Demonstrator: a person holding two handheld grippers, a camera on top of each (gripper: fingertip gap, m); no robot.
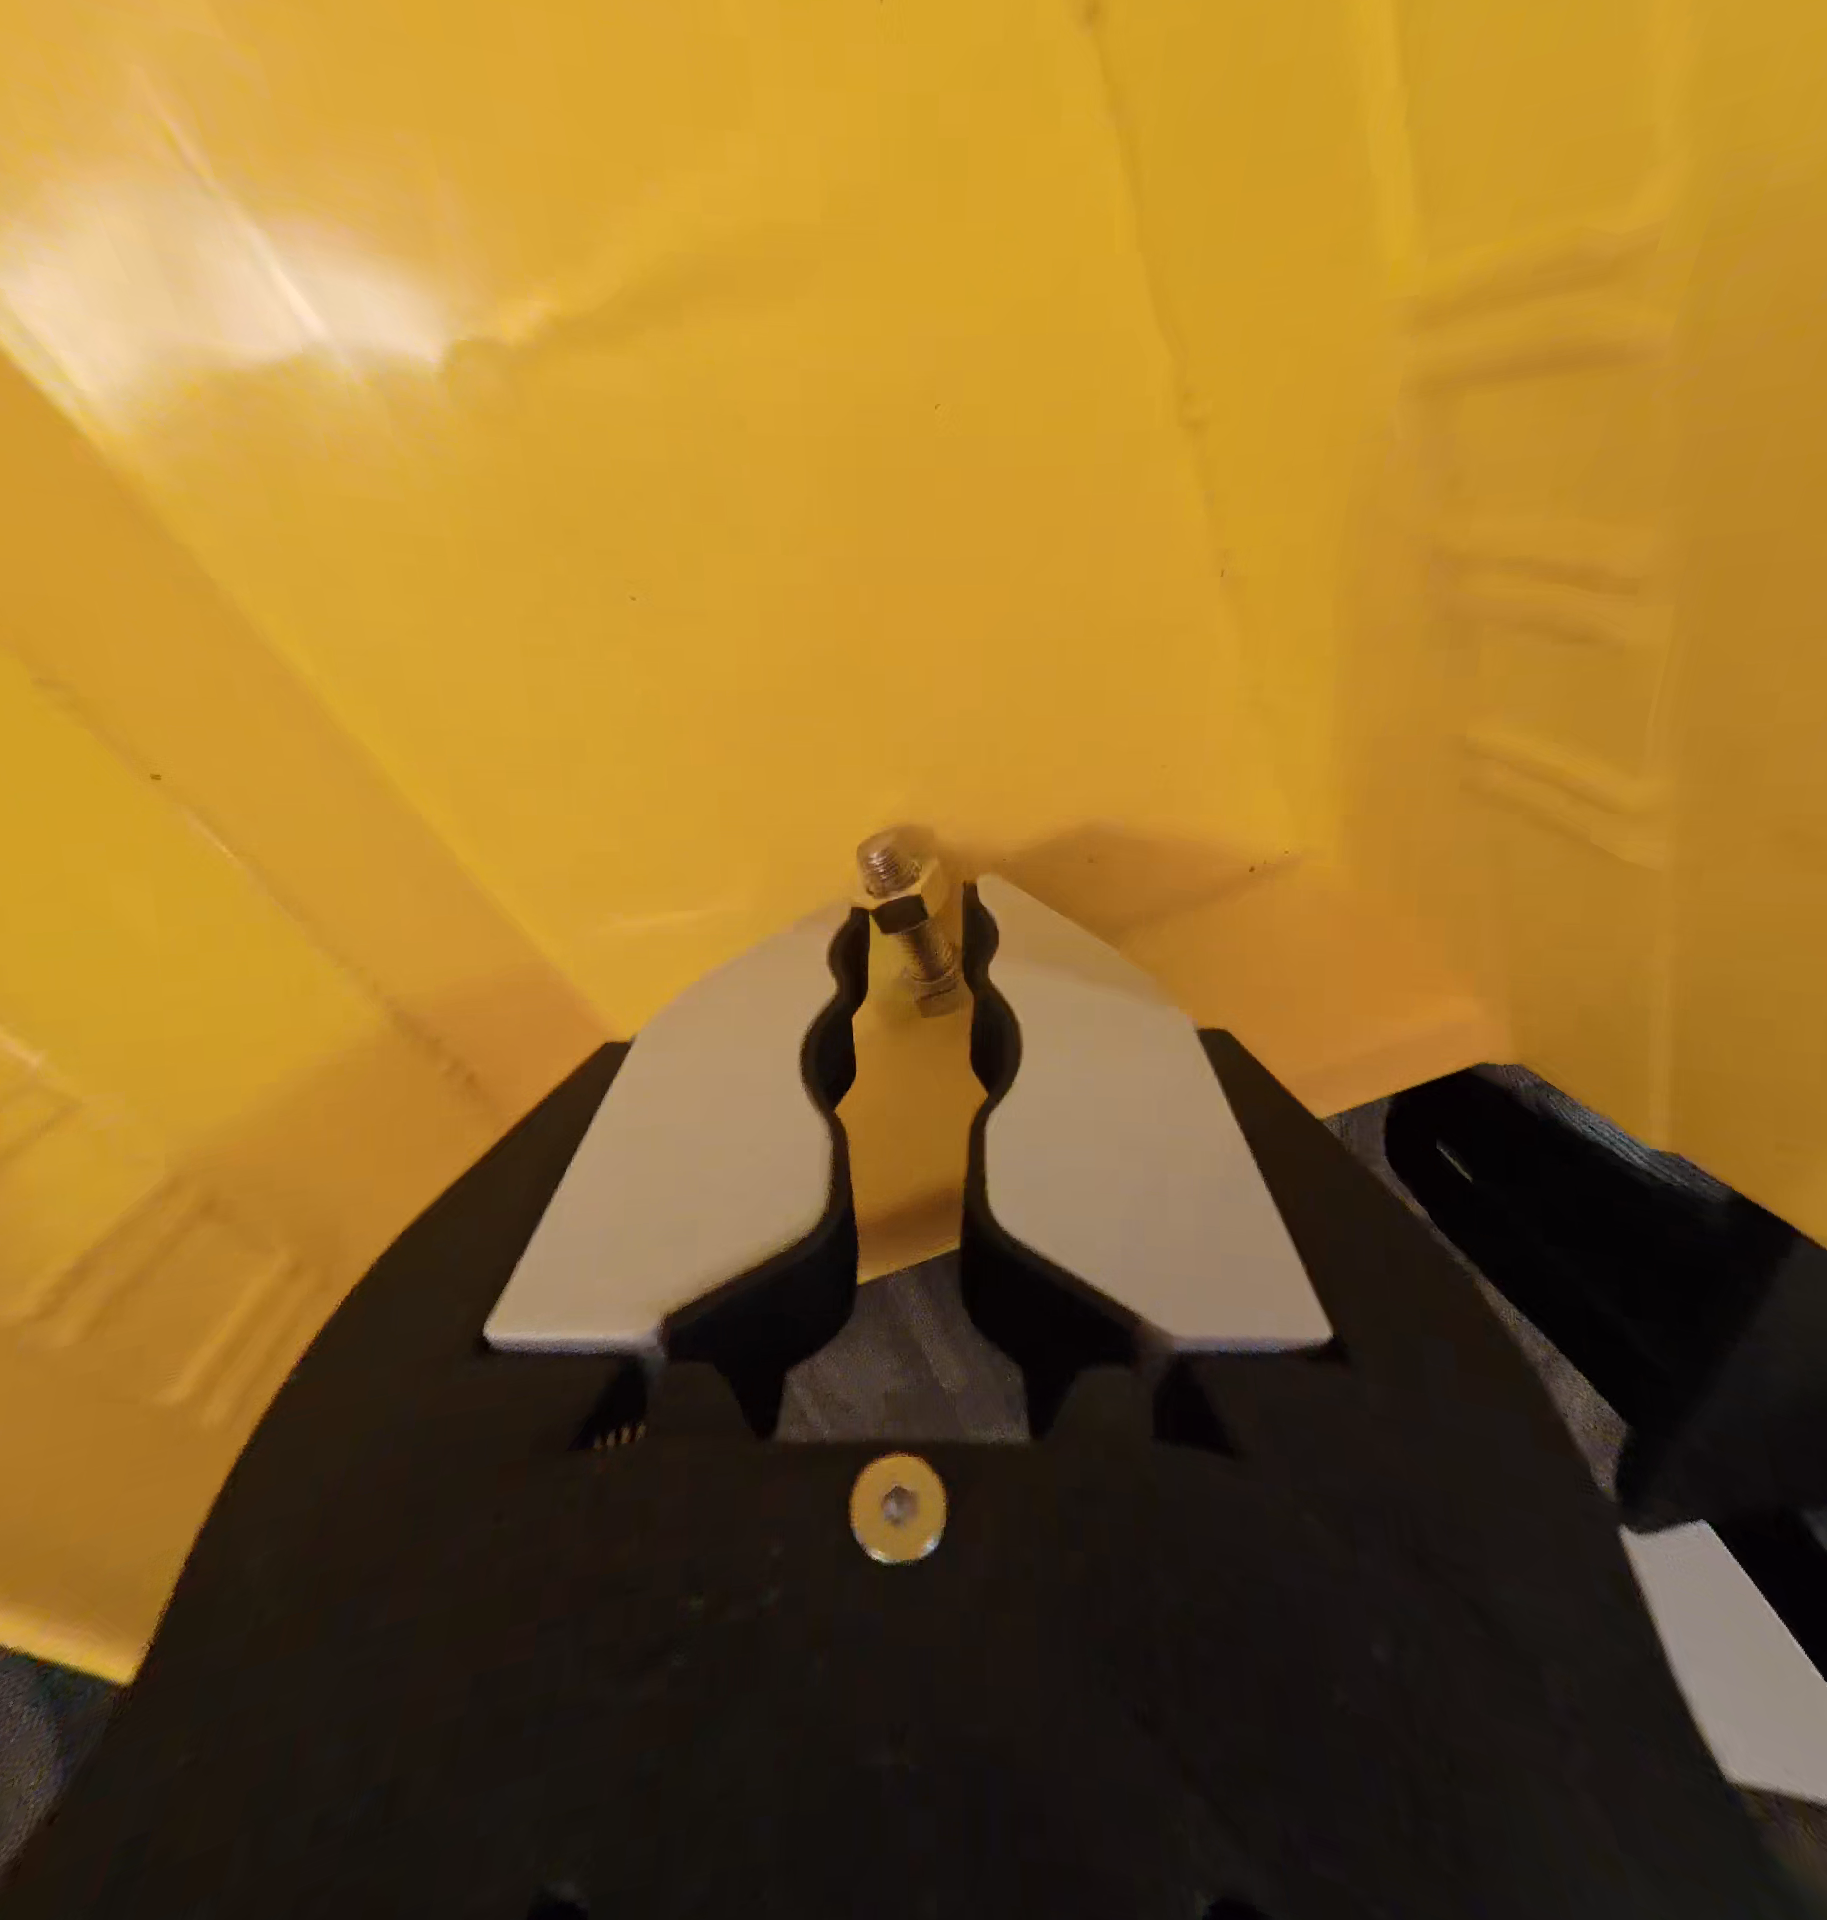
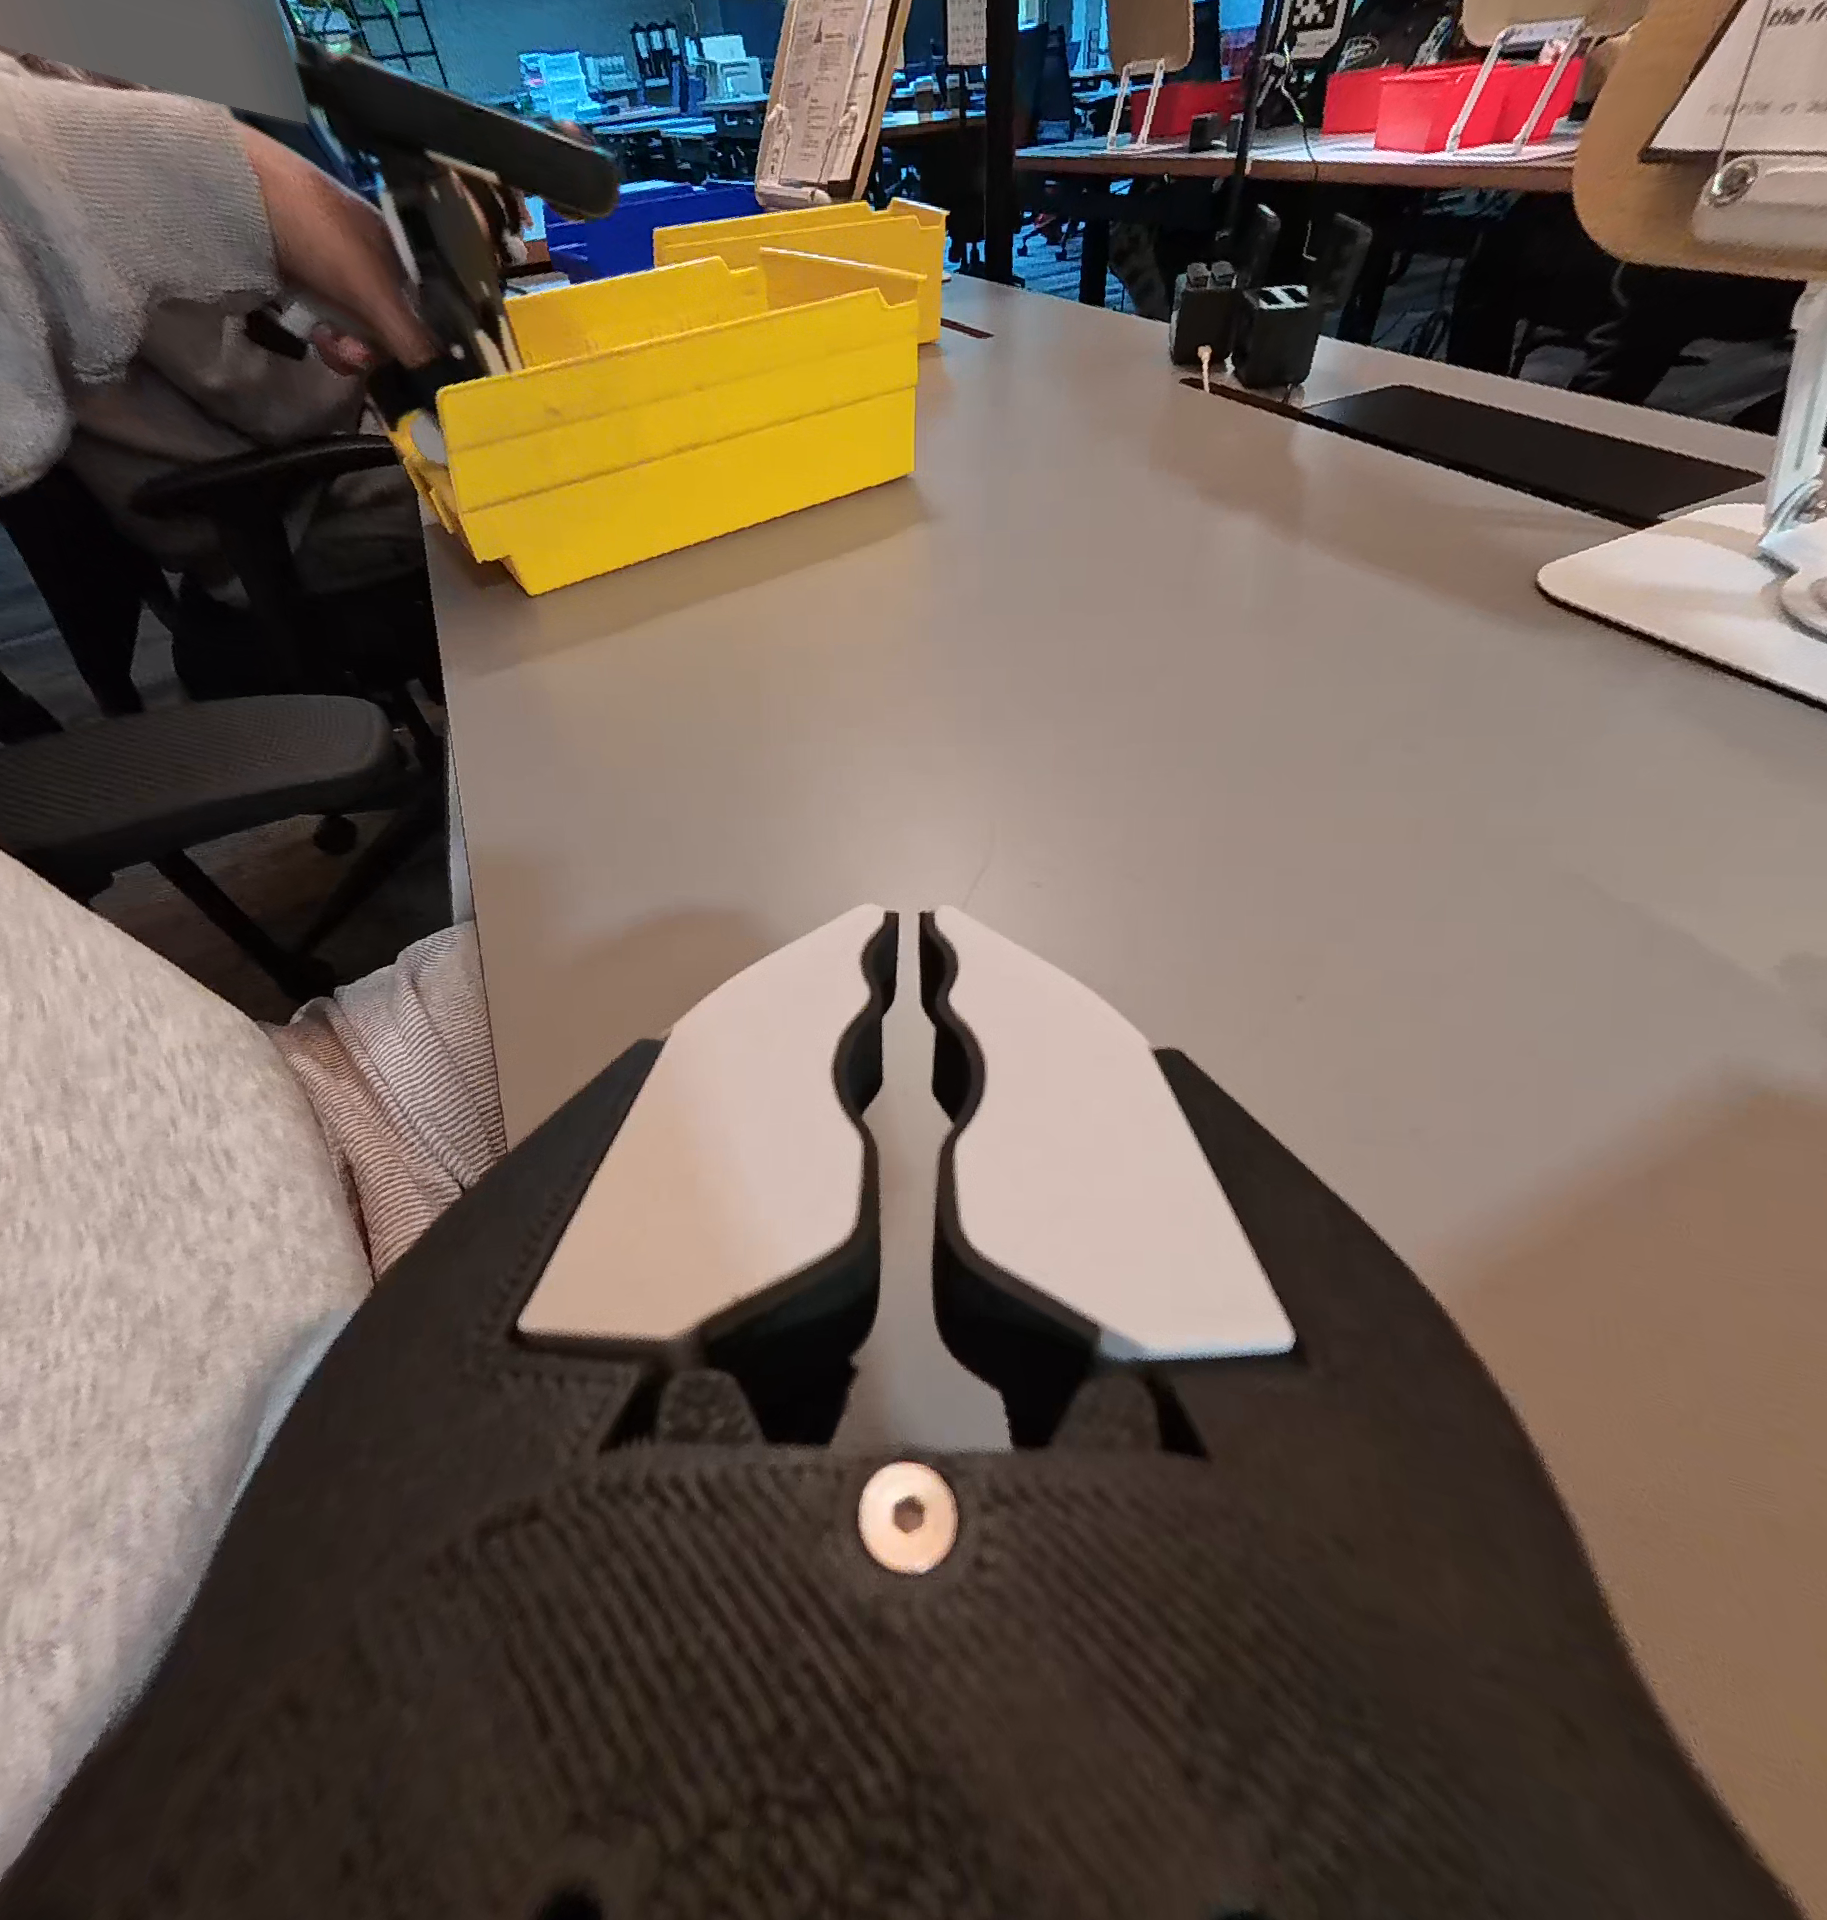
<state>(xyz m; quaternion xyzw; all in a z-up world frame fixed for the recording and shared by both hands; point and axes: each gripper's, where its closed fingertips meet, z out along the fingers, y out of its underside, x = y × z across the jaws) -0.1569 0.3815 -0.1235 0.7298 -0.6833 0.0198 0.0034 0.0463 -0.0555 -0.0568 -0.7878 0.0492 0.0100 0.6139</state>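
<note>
Grey tabletop (image 2: 1148, 727) carries yellow plastic bins (image 2: 680, 447). Left gripper (image 1: 914, 935) sits inside one, jaws pinching a small threaded steel bolt with nuts (image 1: 904, 930) (light, rigid, likely slippery; threads give grip). Right gripper (image 2: 909, 925) hovers over the table, jaws nearly together, empty.

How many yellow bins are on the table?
3. The nearest yellow bin sits at the table's left edge, the left gripper at its near end. A second lies behind it, a third farther back. More may be hidden.
</note>
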